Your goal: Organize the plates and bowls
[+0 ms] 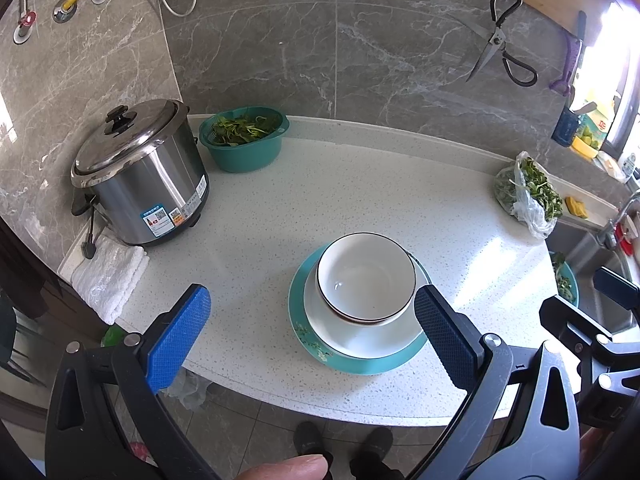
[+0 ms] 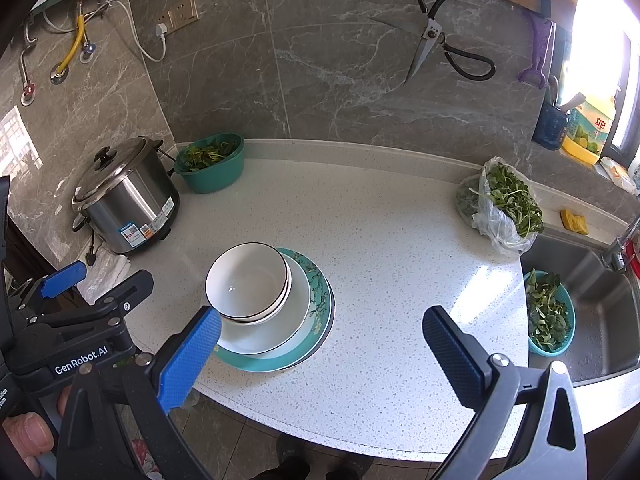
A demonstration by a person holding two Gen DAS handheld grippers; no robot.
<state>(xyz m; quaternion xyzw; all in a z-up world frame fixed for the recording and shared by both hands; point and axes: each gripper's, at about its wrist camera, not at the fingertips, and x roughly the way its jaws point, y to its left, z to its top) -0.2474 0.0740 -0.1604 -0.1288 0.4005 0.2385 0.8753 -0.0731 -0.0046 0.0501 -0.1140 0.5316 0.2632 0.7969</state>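
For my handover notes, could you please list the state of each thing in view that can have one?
Left gripper: open, empty.
Right gripper: open, empty.
White bowls: nested, upright, empty, on the white plate.
White plate: stacked on the teal plate.
Teal plate: flat on the counter.
Steel pot: lid on.
Teal basin: holds greens.
Plastic bag: open, holds greens.
Scissors: hanging, blades apart.

I see glossy glazed ceramic bowls [image 1: 366,276], a brushed-steel rice cooker [image 1: 140,172], a speckled polished stone desk [image 1: 360,192], and a fluffy white towel [image 1: 108,276].
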